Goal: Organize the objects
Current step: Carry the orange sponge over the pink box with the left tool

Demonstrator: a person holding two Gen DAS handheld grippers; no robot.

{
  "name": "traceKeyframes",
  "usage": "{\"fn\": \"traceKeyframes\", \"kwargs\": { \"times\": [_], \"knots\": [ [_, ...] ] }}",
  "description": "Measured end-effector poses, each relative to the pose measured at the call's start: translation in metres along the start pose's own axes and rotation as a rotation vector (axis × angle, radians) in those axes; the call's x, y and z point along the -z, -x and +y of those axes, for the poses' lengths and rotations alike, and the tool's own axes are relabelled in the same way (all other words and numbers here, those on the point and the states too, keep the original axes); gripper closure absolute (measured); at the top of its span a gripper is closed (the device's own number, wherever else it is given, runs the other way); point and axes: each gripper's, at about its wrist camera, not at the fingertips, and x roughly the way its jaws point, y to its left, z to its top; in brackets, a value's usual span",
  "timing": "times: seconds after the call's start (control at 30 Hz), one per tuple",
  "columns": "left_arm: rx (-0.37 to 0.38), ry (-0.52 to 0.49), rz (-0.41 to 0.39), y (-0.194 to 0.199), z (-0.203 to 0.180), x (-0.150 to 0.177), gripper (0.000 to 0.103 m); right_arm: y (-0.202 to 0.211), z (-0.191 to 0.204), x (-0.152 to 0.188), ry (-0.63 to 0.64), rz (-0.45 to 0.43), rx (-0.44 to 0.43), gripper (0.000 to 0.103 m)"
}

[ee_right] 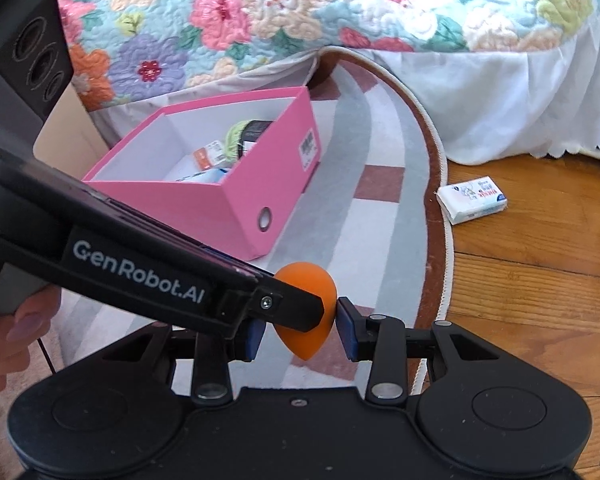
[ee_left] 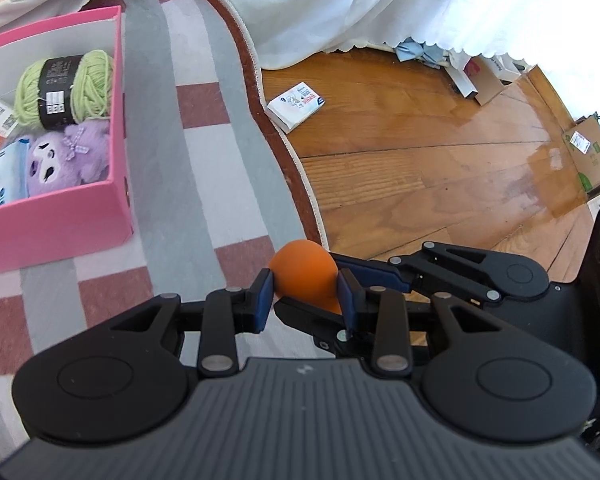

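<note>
An orange teardrop-shaped sponge [ee_left: 304, 274] sits between the pads of both grippers above the striped rug. My left gripper [ee_left: 306, 300] is shut on it. My right gripper [ee_right: 300, 328] also has its pads against it [ee_right: 308, 292]; the left gripper's arm crosses in front in the right wrist view. The right gripper's fingers [ee_left: 370, 274] reach in from the right in the left wrist view. A pink box [ee_left: 60, 216] stands at the left, holding green yarn [ee_left: 66, 86], a purple plush toy [ee_left: 66, 158] and packets. The box also shows in the right wrist view [ee_right: 260, 184].
A small white tissue pack [ee_left: 296, 106] lies on the wooden floor beside the rug's edge, also in the right wrist view [ee_right: 472, 200]. A bed with a floral quilt [ee_right: 300, 12] and white skirt stands behind. Cardboard boxes [ee_left: 590, 152] lie at the far right.
</note>
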Motion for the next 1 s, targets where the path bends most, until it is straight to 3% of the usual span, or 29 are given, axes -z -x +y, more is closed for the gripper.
{"fn": "traceKeyframes", "kwargs": {
  "times": [0.3,1.0],
  "knots": [
    [0.014,0.011,-0.011,0.031,0.002,0.011,0.070,0.021,0.027,-0.004,0.073,0.002,-0.005,0.059],
    [-0.030,0.028,-0.016,0.076,0.010,0.019,0.069,0.038,0.068,-0.015,0.198,-0.001,-0.049,0.059]
  ]
}}
